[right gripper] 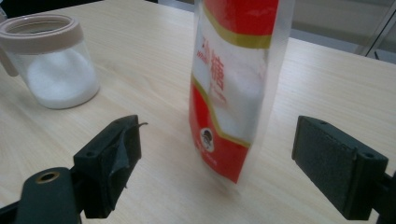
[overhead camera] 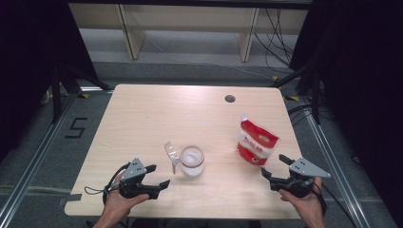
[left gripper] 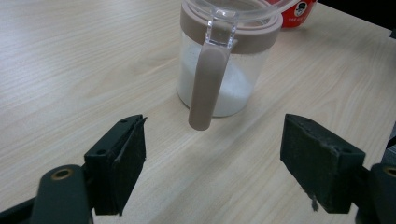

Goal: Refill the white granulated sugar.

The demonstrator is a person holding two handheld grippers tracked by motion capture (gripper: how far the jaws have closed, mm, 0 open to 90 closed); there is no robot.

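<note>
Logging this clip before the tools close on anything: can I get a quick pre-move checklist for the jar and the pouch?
1. Left tool open, jaws wide apart: ok.
2. Right tool open: ok.
3. Clear plastic jar with brown rim and handle upright on the light wooden table, handle facing the left tool: ok.
4. Jar's flip lid raised, mouth open: ok.
5. Red and white plastic pouch standing between the right tool's jaws, untouched: ok.
6. Pouch top open or sealed: cannot tell.
</note>
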